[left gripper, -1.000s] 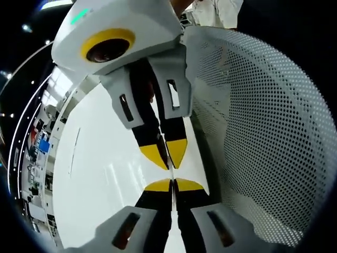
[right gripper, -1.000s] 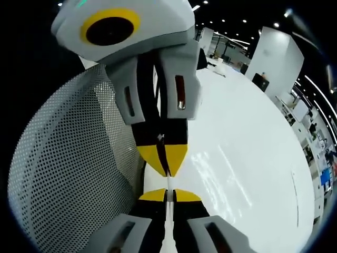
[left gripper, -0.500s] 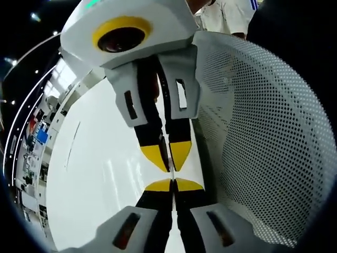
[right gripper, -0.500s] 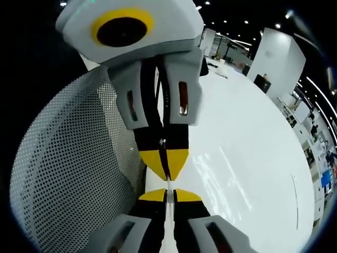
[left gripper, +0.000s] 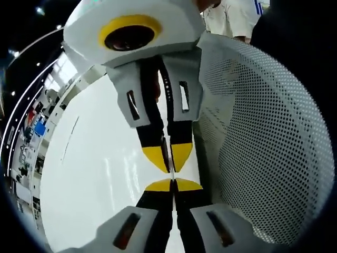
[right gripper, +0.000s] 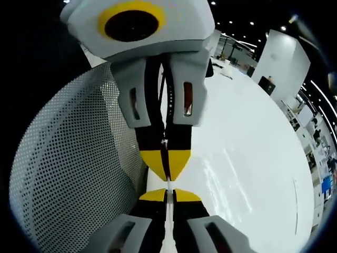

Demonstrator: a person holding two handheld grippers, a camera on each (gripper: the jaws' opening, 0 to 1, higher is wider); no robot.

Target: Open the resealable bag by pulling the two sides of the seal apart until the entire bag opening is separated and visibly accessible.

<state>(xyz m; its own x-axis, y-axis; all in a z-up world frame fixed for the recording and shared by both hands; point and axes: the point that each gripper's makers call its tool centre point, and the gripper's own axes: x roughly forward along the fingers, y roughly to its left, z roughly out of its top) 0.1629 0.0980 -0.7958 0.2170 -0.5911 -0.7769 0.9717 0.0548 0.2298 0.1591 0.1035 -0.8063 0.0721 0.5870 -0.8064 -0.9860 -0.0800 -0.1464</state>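
Observation:
The resealable bag [left gripper: 263,137] is white with a fine pattern of black dots and stands on edge over a glossy white table [left gripper: 95,174]. In the left gripper view it lies to the right of the jaws. My left gripper [left gripper: 172,184] is shut on its thin top edge. My right gripper [left gripper: 169,157] comes in from above, tip to tip with the left, also shut on that edge. In the right gripper view the bag [right gripper: 73,168] lies to the left. There the right gripper [right gripper: 167,195] pinches a thin white strip, with the left gripper [right gripper: 167,163] just beyond it.
The white table [right gripper: 247,158] stretches far behind the grippers. A person in a white shirt [left gripper: 231,16] stands past the bag. Shelves with coloured items [left gripper: 31,137] line the room's far side, and a white partition [right gripper: 284,58] stands in the background.
Both grippers stay shut on the bag's edge, tip to tip. Each opposite gripper looks slightly larger and nearer, and the views have tilted a little.

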